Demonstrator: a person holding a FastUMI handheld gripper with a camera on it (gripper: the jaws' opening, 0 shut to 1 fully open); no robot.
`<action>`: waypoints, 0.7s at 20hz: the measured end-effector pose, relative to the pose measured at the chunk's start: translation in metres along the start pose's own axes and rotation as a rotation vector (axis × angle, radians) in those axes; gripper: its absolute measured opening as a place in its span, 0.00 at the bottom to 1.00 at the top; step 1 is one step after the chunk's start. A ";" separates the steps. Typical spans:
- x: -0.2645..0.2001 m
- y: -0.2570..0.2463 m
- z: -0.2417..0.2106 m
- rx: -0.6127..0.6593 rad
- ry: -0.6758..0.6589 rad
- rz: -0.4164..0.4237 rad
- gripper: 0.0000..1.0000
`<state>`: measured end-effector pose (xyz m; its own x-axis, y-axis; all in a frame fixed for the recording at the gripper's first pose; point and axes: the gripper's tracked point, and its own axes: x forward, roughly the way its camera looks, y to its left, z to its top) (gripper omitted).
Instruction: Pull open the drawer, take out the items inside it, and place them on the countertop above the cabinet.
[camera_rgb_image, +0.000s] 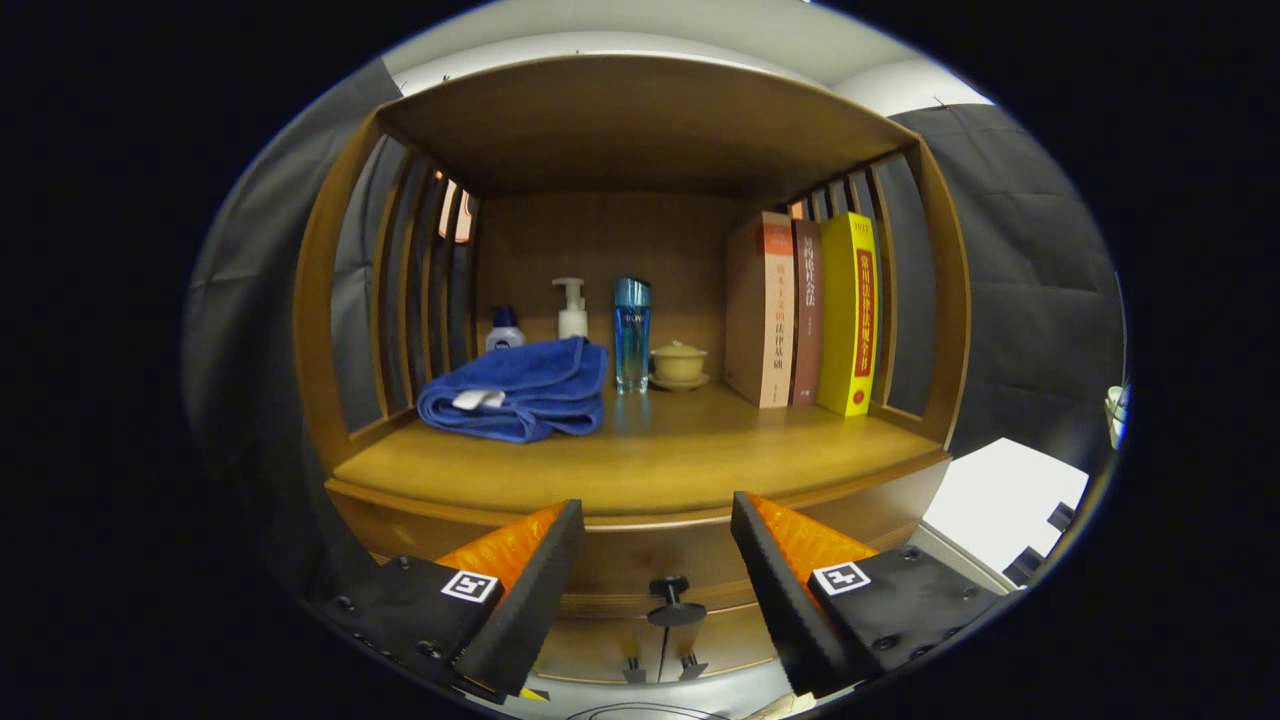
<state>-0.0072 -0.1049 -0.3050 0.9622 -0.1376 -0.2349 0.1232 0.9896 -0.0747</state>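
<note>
Drawer (655, 570) closed, contents unseen; its knob (669, 587) sits between the fingers (530, 590), which are wide apart, holding nothing.

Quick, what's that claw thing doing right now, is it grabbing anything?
Gripper: open, holding nothing; the small dark round drawer knob sits between its fingers, untouched.

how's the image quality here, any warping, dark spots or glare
Gripper view: fisheye bends the cabinet frame outward; the shelf's roof and back are shadowed; soft glare on the countertop by the blue bottle; books sharp; the open tongs flank the drawer knob.
</note>
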 end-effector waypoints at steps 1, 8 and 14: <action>0.002 -0.003 -0.010 0.001 0.008 0.003 0.99; 0.014 -0.018 -0.076 0.056 0.105 -0.004 0.92; 0.017 -0.011 -0.089 0.084 0.126 0.028 0.66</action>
<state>-0.0135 -0.1216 -0.3941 0.9282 -0.1091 -0.3557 0.1218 0.9925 0.0133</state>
